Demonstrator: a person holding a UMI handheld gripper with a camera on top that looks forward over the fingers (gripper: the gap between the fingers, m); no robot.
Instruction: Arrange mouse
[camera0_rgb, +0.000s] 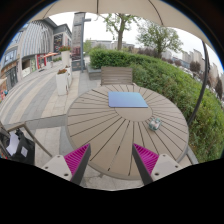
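A round slatted wooden table (110, 135) stands ahead of me. A blue mouse mat (127, 100) lies flat on its far part. A small grey mouse (154, 125) sits on the table to the right of the mat and nearer to me. My gripper (112, 160) hovers over the table's near edge, well short of both. Its fingers (76, 158) with magenta pads stand wide apart with only bare tabletop between them.
A wooden chair (116, 76) stands behind the table. A green hedge (190, 95) runs along the right side. Another chair (18, 145) is at the near left. A paved walkway (35, 95) and buildings lie to the left.
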